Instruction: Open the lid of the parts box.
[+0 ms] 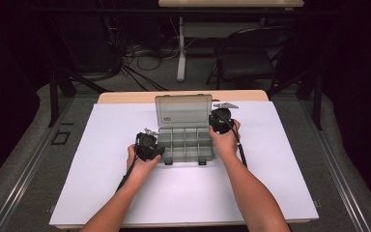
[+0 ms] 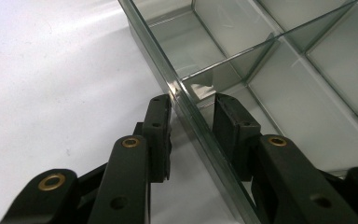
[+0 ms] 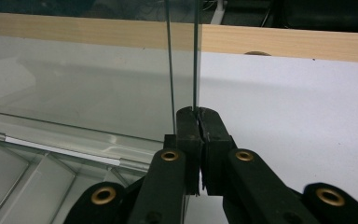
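Observation:
A clear grey compartment box (image 1: 185,143) sits mid-table with its lid (image 1: 182,112) standing upright at the back. My left gripper (image 1: 158,153) is at the box's front left corner. In the left gripper view it (image 2: 191,105) is open, one jaw on each side of the box's left wall (image 2: 151,49), beside empty compartments (image 2: 307,93). My right gripper (image 1: 214,121) is at the lid's right edge. In the right gripper view its jaws (image 3: 198,114) are shut on the lid's thin side edge (image 3: 195,70), with the lid panel (image 3: 88,88) to the left.
The box rests on a white mat (image 1: 101,164) over a wooden table (image 1: 125,96). Beyond the table stand a black chair (image 1: 251,58), a desk leg (image 1: 180,48) and floor cables (image 1: 140,58). Bare mat lies on both sides and in front.

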The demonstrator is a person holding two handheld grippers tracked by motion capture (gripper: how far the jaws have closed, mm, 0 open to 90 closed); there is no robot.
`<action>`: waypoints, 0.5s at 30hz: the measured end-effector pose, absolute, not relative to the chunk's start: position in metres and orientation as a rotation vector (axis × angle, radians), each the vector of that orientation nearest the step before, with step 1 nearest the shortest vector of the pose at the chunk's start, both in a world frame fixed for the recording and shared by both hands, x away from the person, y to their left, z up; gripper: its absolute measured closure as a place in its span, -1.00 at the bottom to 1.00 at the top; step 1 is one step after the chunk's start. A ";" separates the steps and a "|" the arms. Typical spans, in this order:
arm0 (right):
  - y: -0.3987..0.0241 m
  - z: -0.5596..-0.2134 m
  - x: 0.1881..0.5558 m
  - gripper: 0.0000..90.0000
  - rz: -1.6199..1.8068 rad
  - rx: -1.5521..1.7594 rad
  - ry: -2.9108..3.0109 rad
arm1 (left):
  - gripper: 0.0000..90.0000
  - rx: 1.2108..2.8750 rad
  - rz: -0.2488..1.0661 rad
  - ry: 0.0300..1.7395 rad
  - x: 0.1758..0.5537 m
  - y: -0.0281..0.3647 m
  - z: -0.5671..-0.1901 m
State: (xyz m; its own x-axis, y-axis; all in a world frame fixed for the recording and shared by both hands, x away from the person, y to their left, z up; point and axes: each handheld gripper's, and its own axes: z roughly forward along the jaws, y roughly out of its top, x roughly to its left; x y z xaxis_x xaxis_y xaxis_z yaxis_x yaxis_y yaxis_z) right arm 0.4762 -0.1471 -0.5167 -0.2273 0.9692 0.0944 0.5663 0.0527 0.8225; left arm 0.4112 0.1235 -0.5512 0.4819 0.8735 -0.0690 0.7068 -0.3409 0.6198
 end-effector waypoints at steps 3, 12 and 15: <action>-0.147 -0.516 0.479 0.96 1.064 1.549 1.843 | 0.49 2.144 0.368 1.298 0.411 0.124 -0.551; -0.147 -0.516 0.485 0.96 1.062 1.584 1.844 | 0.49 2.141 0.367 1.301 0.411 0.124 -0.551; -0.148 -0.516 0.488 0.97 1.057 1.587 1.852 | 0.50 2.139 0.367 1.301 0.411 0.124 -0.551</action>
